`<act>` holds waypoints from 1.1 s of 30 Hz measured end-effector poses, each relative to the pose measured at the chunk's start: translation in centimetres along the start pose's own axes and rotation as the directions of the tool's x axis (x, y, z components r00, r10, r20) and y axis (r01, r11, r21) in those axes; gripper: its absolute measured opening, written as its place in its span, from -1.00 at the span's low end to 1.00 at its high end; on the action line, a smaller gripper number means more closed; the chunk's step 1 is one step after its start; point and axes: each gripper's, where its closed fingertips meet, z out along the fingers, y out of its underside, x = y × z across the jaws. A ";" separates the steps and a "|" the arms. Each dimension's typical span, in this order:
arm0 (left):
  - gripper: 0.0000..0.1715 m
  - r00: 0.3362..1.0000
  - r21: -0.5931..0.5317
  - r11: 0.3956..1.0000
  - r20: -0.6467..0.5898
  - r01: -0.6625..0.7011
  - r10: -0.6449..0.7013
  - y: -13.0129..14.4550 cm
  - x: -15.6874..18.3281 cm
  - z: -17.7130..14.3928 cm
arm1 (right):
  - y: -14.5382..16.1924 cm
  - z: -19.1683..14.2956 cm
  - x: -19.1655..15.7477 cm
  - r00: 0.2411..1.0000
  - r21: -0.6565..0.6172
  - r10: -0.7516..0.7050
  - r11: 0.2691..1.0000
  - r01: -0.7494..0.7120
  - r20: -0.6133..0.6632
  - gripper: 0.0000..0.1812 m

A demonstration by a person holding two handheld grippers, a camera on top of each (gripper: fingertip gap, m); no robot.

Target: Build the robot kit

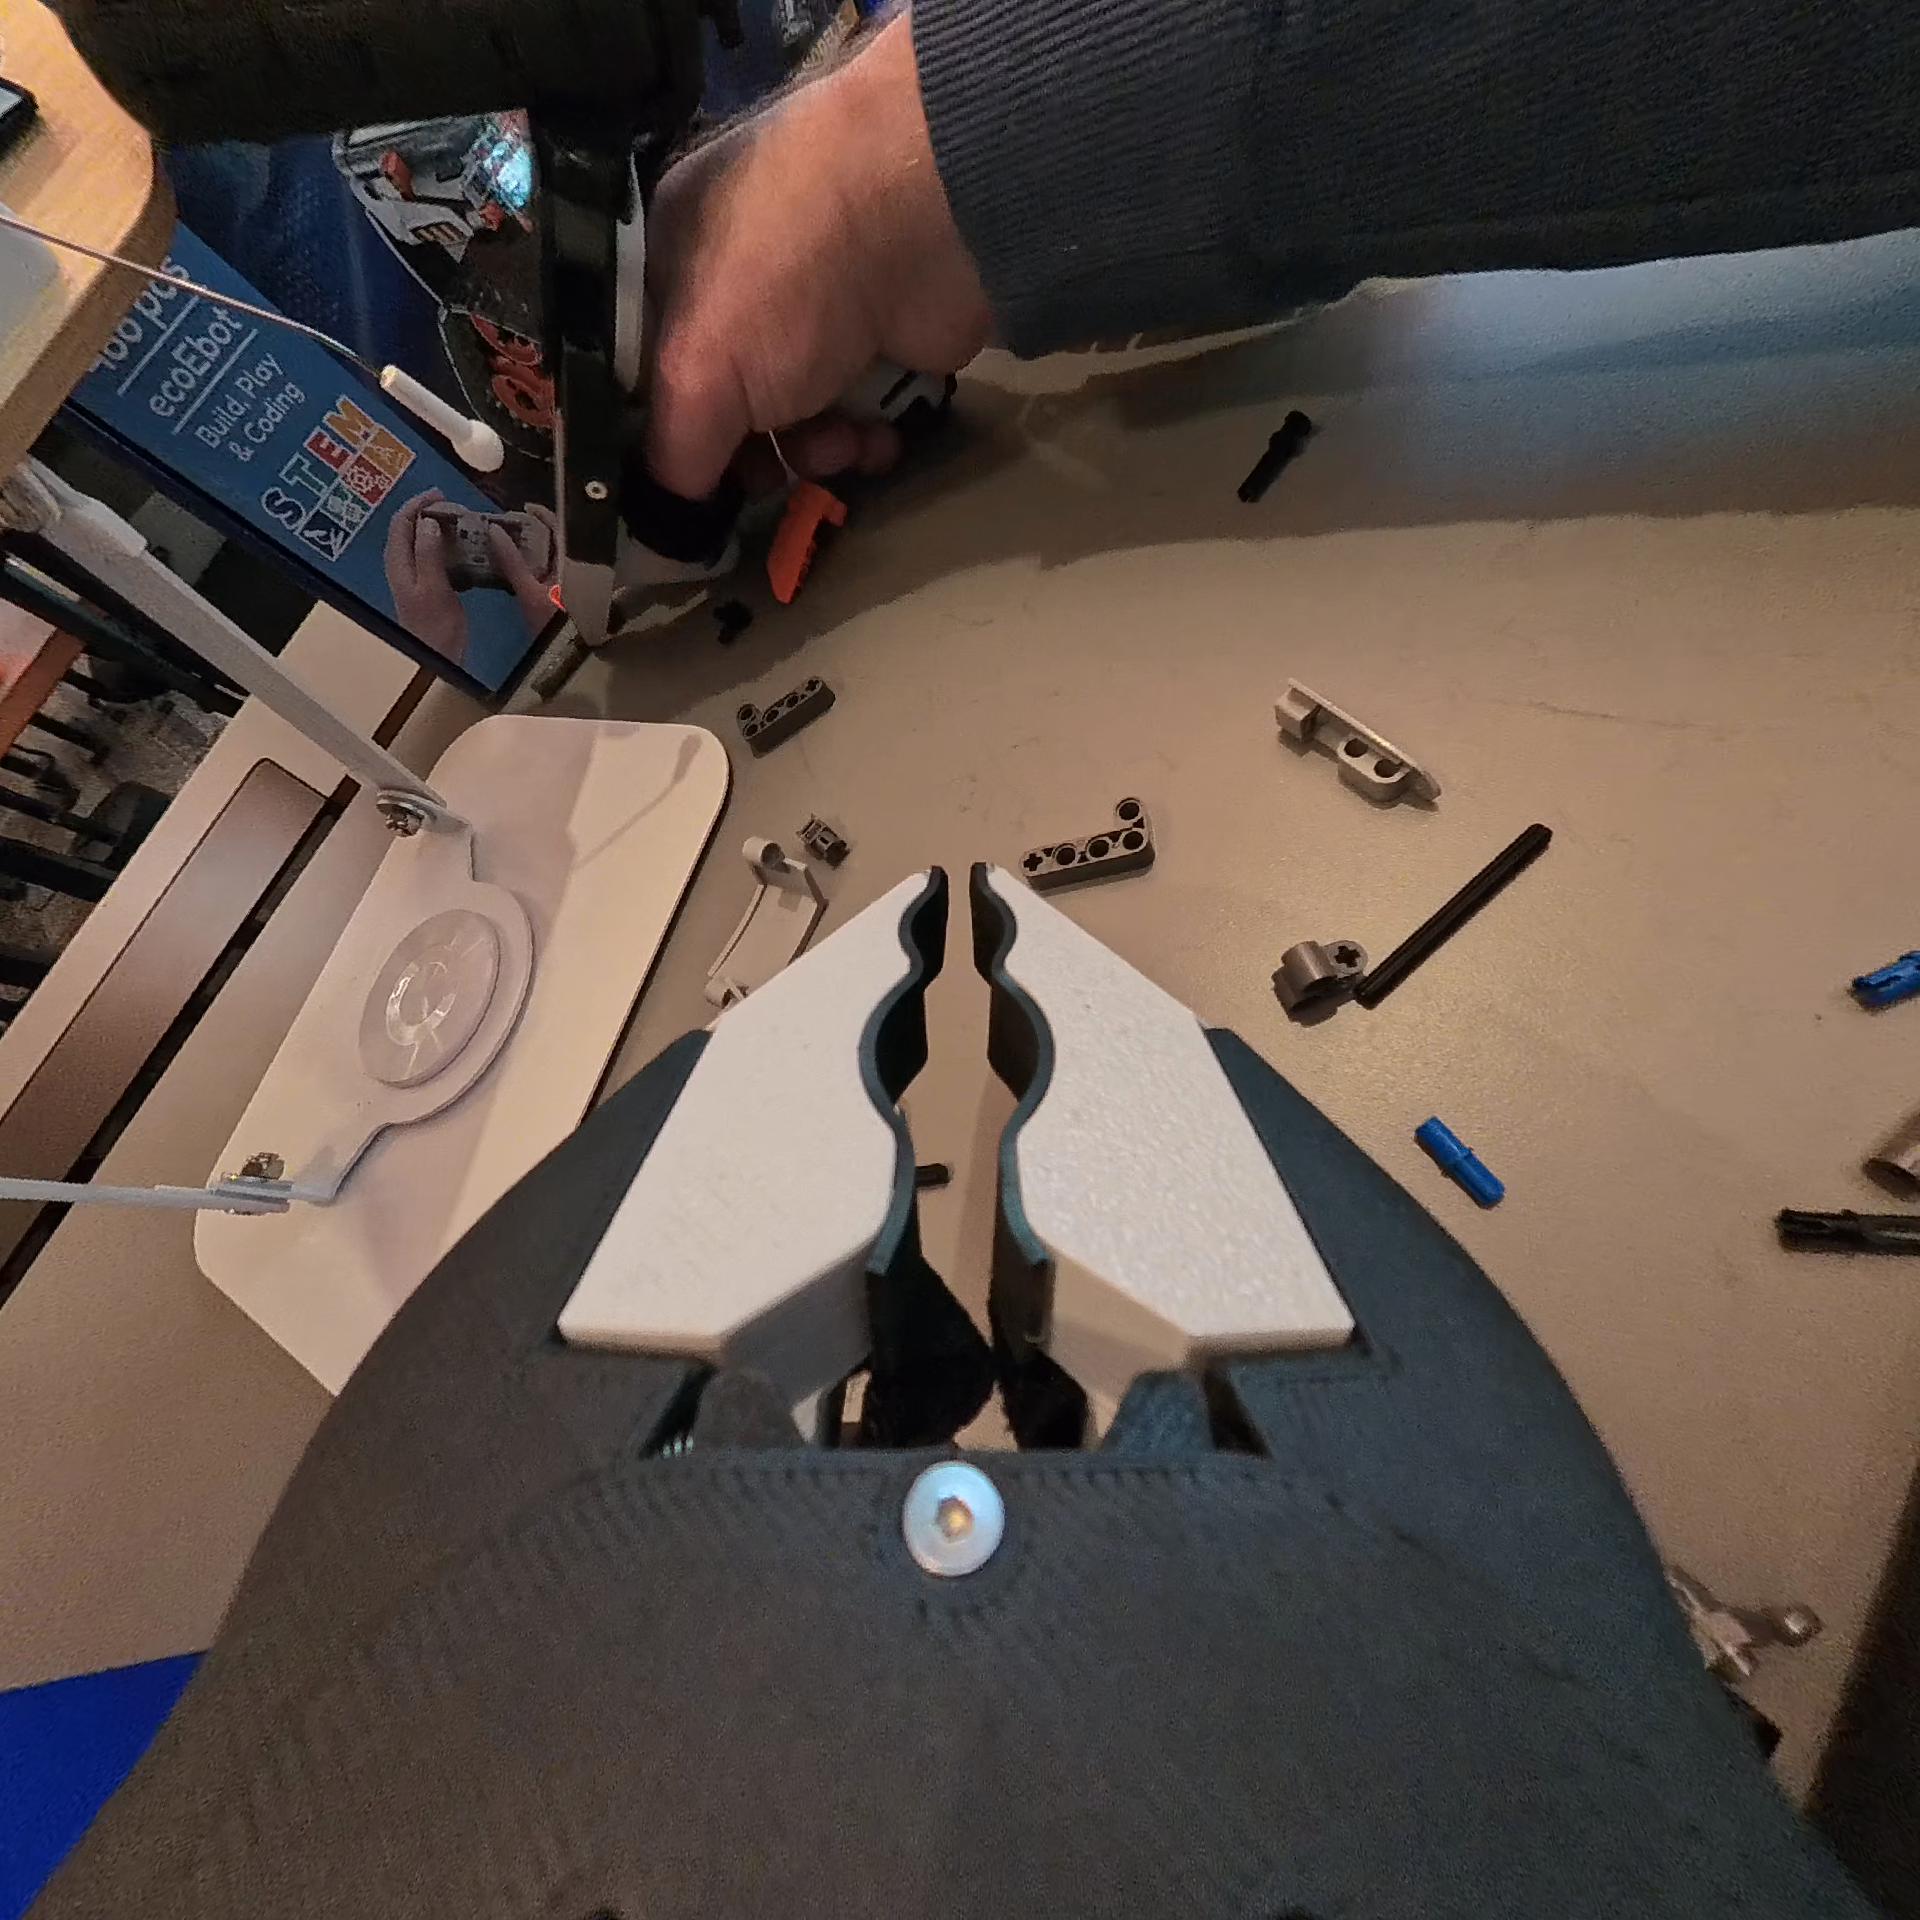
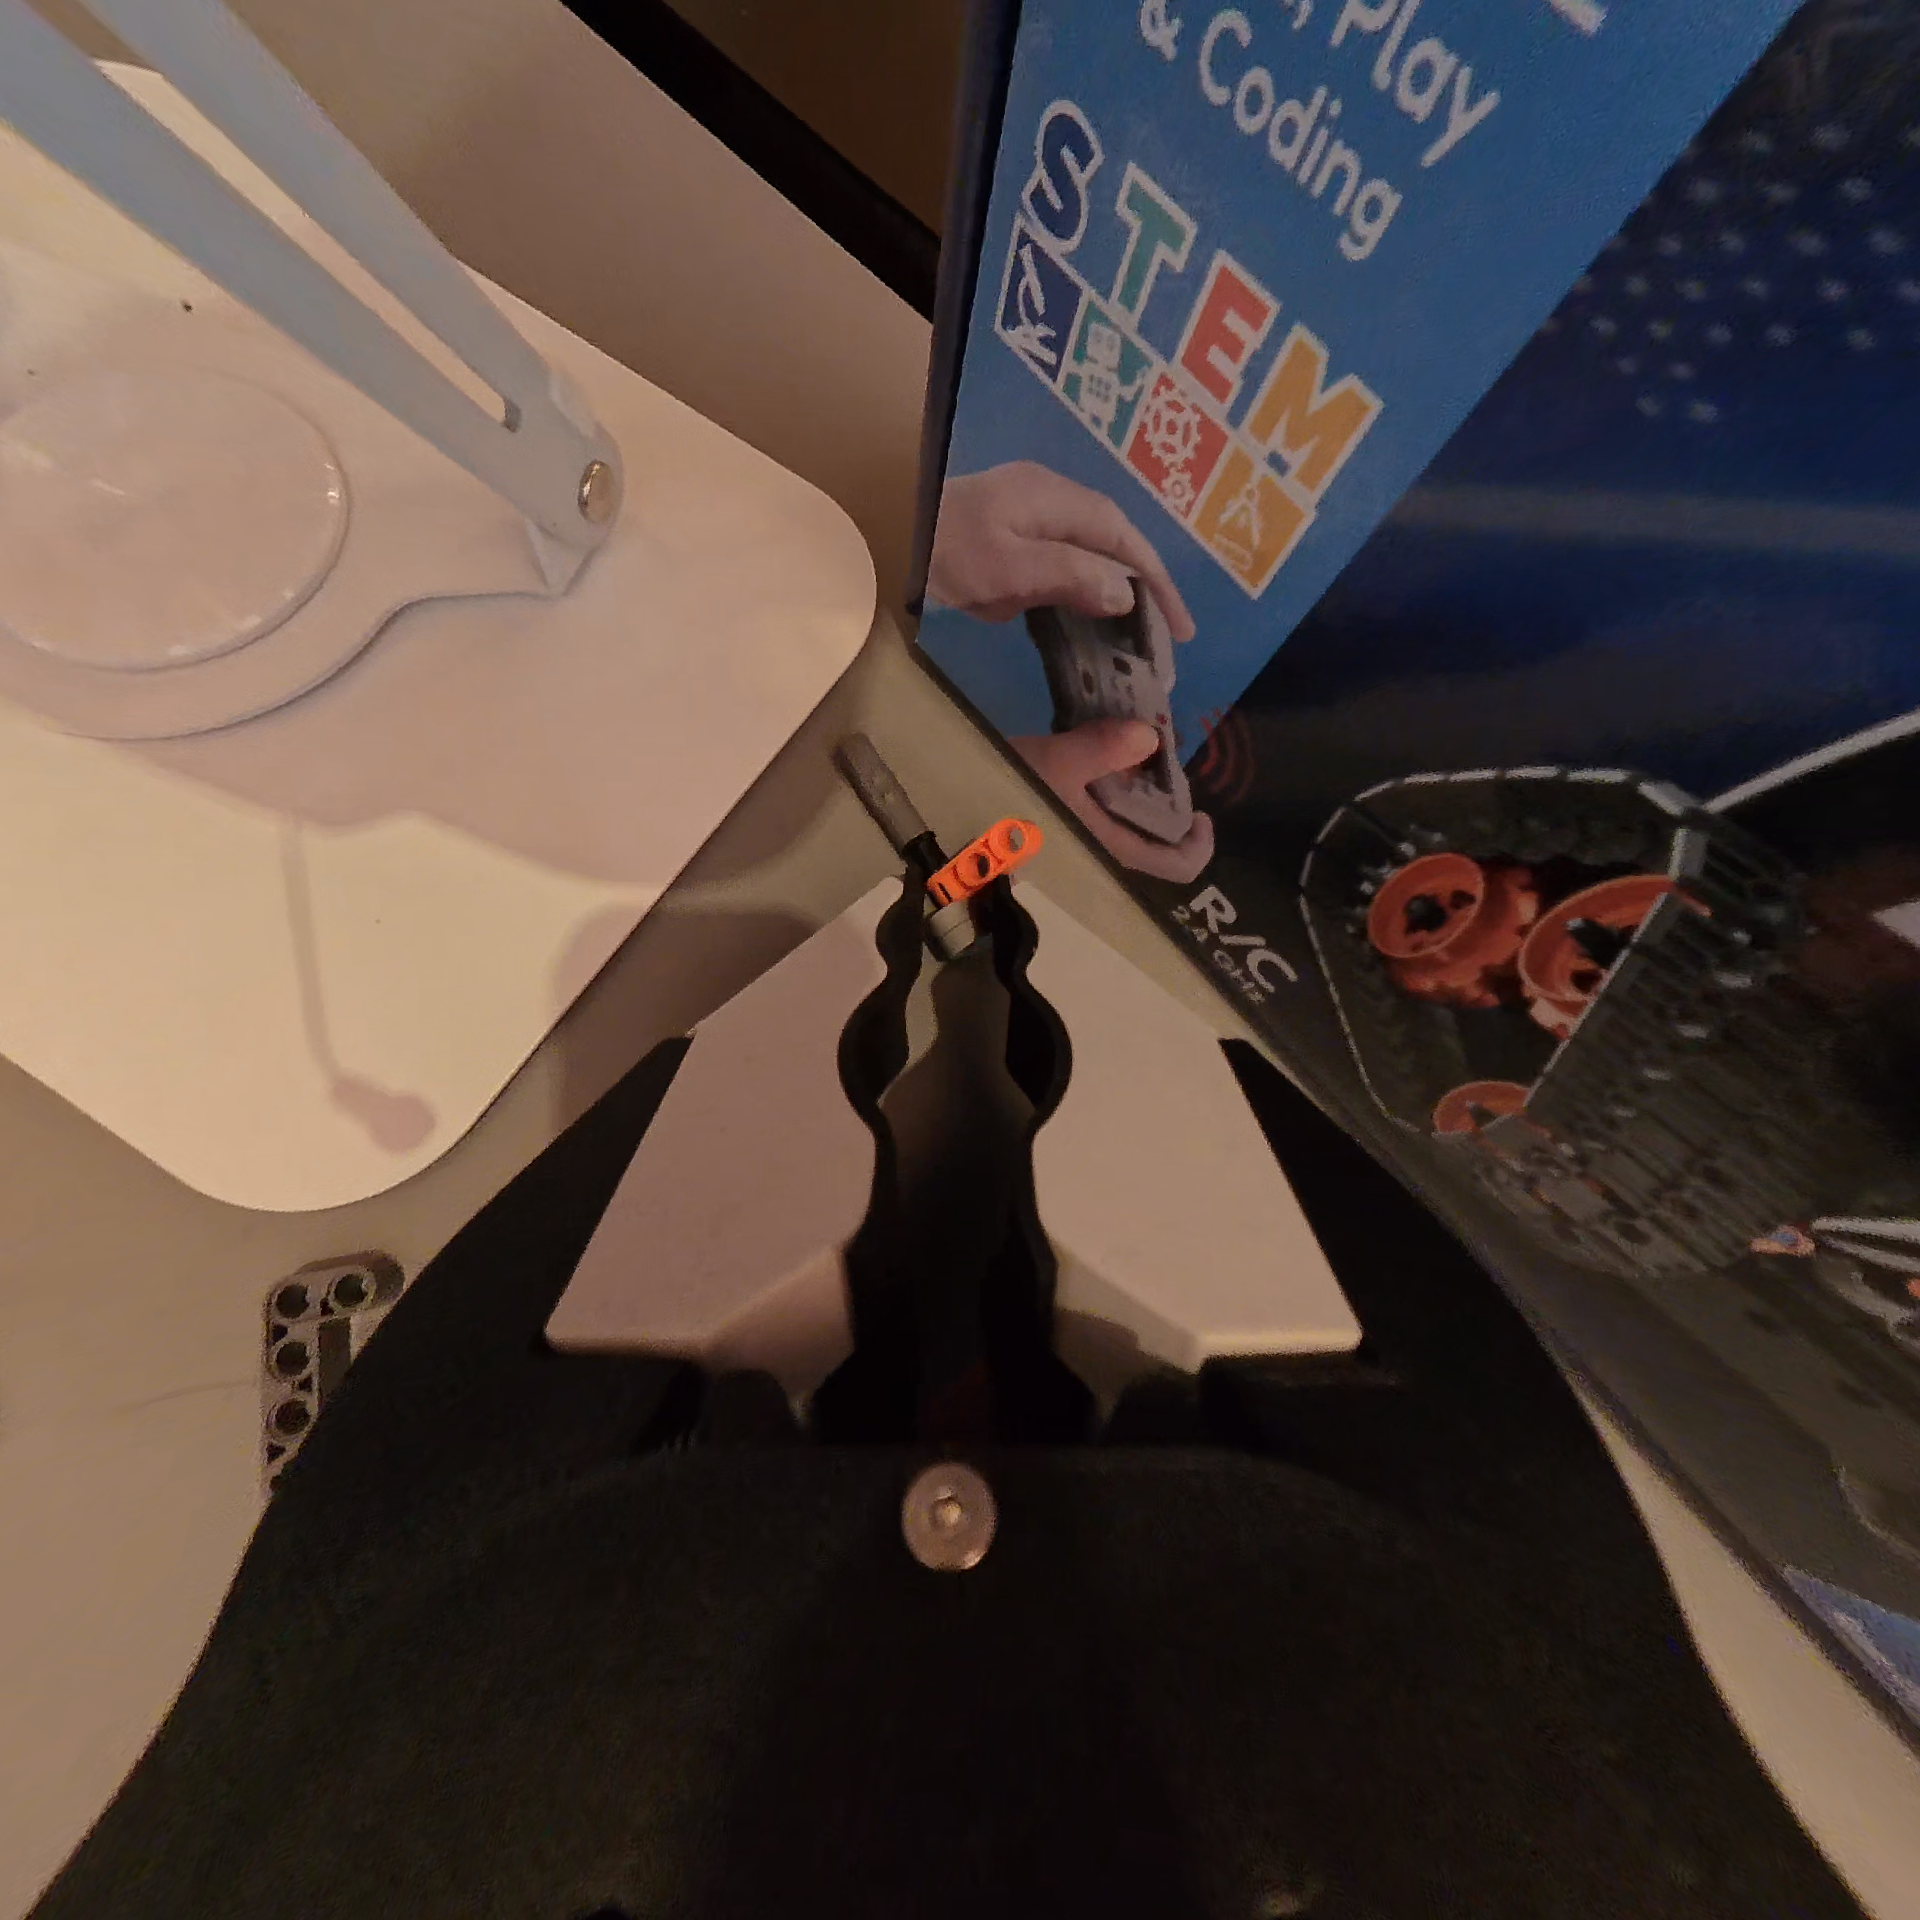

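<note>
My left gripper [image 1: 958,878] is shut, with nothing between its tips, and hovers above the beige table [image 1: 1299,623]. Nearest to it are a grey L-shaped beam [image 1: 1091,857], a light grey curved panel [image 1: 769,920] and a small dark connector [image 1: 824,840]. My right gripper [image 2: 958,914] is shut on a small part: a grey bush [image 2: 951,930] with an orange holed connector [image 2: 982,857] and a grey axle [image 2: 881,787] sticking out past the tips. It holds this low over the table, between the white stand base [image 2: 520,831] and a blue box [image 2: 1247,416]. The right gripper also shows in the left wrist view [image 1: 587,613], held by a hand [image 1: 810,312].
Loose parts lie on the table: a dark bent beam [image 1: 787,712], a light grey panel [image 1: 1351,738], a grey connector [image 1: 1314,971] beside a black axle [image 1: 1455,914], blue pins [image 1: 1460,1158], a black pin [image 1: 1273,454], an orange piece [image 1: 802,540]. A grey beam [image 2: 312,1340] lies near the right gripper. My hands' fingertips stand some 25 centimeters from each other.
</note>
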 end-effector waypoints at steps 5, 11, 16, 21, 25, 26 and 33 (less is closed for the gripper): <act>-0.96 1.000 0.004 1.000 -0.002 0.002 -0.002 -0.1 0.0 0.0 | 0.9 -1.1 -1.0 1.000 -0.004 0.005 1.000 -0.005 -0.014 -0.90; -0.95 1.000 0.010 1.000 0.015 0.004 -0.004 -0.2 -0.4 -0.2 | 2.6 -3.9 -2.2 0.999 -0.032 0.022 0.999 -0.024 -0.043 -0.89; -0.88 0.993 0.037 0.996 0.080 0.083 -0.086 -0.3 -2.3 -0.9 | 2.1 -9.2 -5.2 1.000 0.042 -0.029 0.999 0.030 -0.007 -0.89; -0.71 0.961 0.154 0.951 0.038 0.266 -0.275 -2.2 -3.5 -1.6 | 0.4 -15.6 -10.8 0.981 0.231 -0.186 0.958 0.169 0.050 -0.89; -0.60 0.932 0.251 0.899 -0.058 0.359 -0.357 -4.3 -3.4 -2.2 | -0.2 -19.8 -14.5 0.938 0.421 -0.346 0.854 0.306 0.019 -0.89; -0.58 0.922 0.263 0.884 -0.087 0.386 -0.377 -4.6 -3.2 -2.1 | -0.3 -20.7 -15.0 0.924 0.468 -0.383 0.815 0.342 -0.008 -0.89; -0.68 0.856 0.329 0.797 -0.308 0.506 -0.415 -7.2 -1.1 -2.8 | 1.0 -22.6 -17.4 0.813 0.519 -0.566 0.658 0.546 -0.138 -0.89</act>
